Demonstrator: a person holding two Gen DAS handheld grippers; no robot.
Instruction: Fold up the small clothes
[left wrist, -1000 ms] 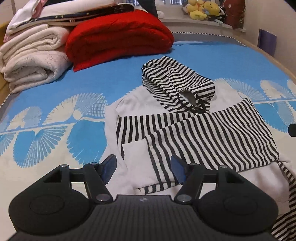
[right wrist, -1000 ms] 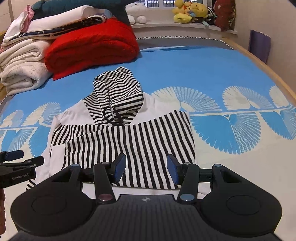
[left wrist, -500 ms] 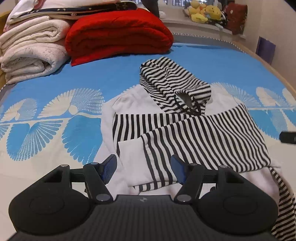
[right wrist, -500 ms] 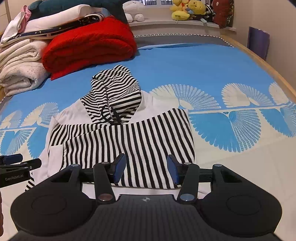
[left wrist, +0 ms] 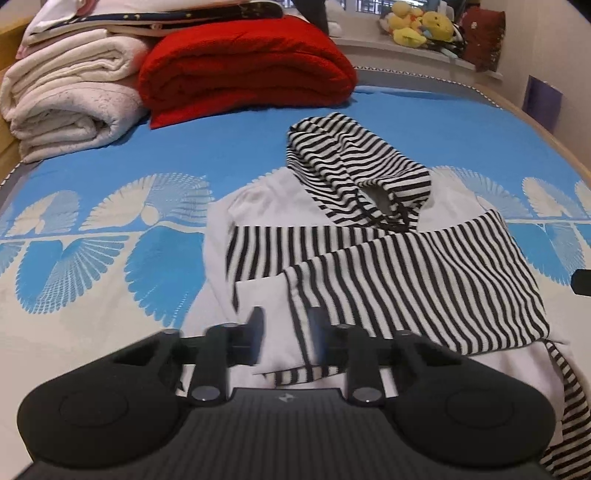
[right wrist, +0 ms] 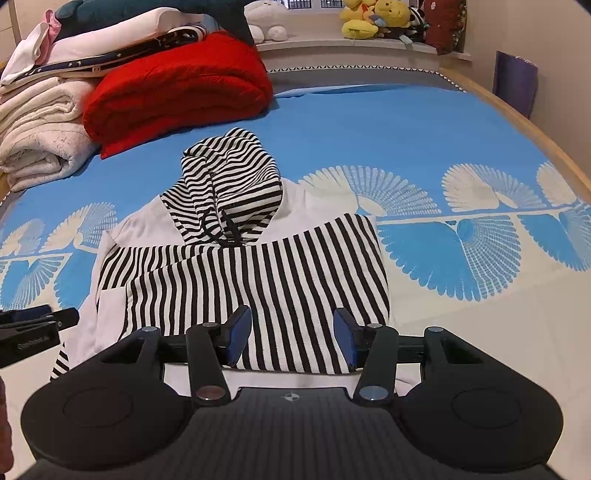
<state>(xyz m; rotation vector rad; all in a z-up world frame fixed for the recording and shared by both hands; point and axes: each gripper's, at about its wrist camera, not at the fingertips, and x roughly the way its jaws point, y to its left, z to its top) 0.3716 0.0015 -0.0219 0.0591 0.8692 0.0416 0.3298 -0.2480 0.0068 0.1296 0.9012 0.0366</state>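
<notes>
L gripper [left wrist: 284,341] low over hoodie's [left wrist: 388,273] near-left corner, jaws narrowed w/ a gap, blurred, nothing clearly pinched; R gripper [right wrist: 291,339] wide apart over near striped hem, holding nothing; hoodie flat mid-bed on blue/white sheet [right wrist: 424,140], striped sleeves folded across chest, hood [right wrist: 229,184] pointing away; beyond, red blanket [right wrist: 177,92] beside white towels [right wrist: 37,133]; plush toys [right wrist: 373,18] on far ledge.

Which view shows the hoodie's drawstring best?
Right wrist view: the dark drawstring hangs in plain sight below the striped hood. Left wrist view shows the hood side-on, the cord only partly.
</notes>
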